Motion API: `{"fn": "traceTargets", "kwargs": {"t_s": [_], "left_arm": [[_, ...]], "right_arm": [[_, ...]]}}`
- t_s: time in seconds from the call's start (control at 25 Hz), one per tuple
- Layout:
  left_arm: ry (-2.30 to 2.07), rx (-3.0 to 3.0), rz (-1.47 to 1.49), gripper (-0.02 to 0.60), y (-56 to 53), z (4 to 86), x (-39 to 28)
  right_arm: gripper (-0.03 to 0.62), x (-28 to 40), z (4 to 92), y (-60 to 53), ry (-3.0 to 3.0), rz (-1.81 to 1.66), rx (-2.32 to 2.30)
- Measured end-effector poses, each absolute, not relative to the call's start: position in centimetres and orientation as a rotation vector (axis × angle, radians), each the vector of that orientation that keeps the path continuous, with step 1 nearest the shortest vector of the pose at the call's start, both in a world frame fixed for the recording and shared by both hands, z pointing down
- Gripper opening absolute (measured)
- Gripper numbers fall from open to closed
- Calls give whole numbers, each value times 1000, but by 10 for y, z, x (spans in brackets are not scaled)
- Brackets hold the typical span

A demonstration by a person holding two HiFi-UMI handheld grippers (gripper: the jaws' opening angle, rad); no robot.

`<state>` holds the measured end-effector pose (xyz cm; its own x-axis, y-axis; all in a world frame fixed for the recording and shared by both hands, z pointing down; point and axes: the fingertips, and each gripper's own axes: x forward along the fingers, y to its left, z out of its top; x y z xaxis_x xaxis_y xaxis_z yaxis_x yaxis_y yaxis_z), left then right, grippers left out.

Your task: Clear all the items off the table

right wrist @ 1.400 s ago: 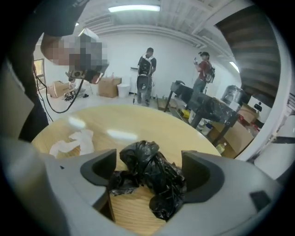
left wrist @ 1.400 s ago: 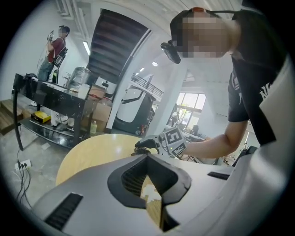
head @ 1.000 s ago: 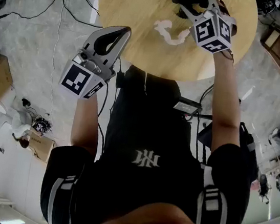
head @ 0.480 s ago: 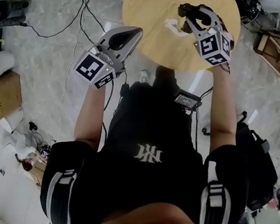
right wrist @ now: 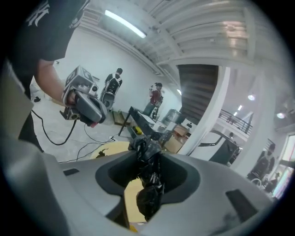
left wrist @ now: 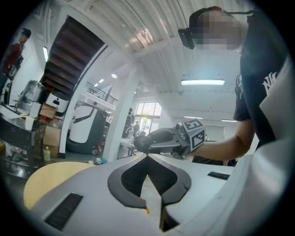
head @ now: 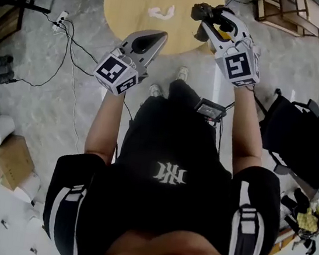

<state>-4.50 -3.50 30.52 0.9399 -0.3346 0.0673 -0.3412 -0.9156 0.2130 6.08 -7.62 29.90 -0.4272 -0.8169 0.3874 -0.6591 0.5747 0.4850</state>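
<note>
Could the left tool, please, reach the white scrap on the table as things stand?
Probably yes: the left tool is empty, and the white scrap lies alone on the table, nothing between.

The round wooden table (head: 129, 8) is lying almost bare. Only a crumpled white wad (head: 161, 12) is sitting near its middle, leaving open room around it. The right gripper (head: 205, 19), clamping a crumpled black bag (right wrist: 150, 193), is hanging over the right rim. The left gripper (head: 159, 35), jaws together, is hovering at the near rim. A power strip (head: 61, 17) with cables is cluttering the left floor, and a black chair (head: 304, 144) is blocking the right.
</note>
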Motion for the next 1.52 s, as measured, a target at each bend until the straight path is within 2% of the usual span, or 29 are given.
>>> {"fn": "traceTargets", "kwargs": {"t_s": [0.4, 0.76, 1.0, 1.52], "left_arm": [[-251, 2912, 166, 12, 44, 333, 117], [-421, 2828, 308, 12, 67, 423, 222], [-464, 2798, 392, 12, 66, 513, 255], [-424, 2775, 428, 12, 22, 735, 266]], "right_arm": [[163, 238, 289, 37, -2169, -248, 1473], [161, 384, 389, 58, -2257, -37, 1546], [160, 408, 494, 26, -2295, -31, 1472], [161, 385, 792, -42, -2262, 108, 1342]]}}
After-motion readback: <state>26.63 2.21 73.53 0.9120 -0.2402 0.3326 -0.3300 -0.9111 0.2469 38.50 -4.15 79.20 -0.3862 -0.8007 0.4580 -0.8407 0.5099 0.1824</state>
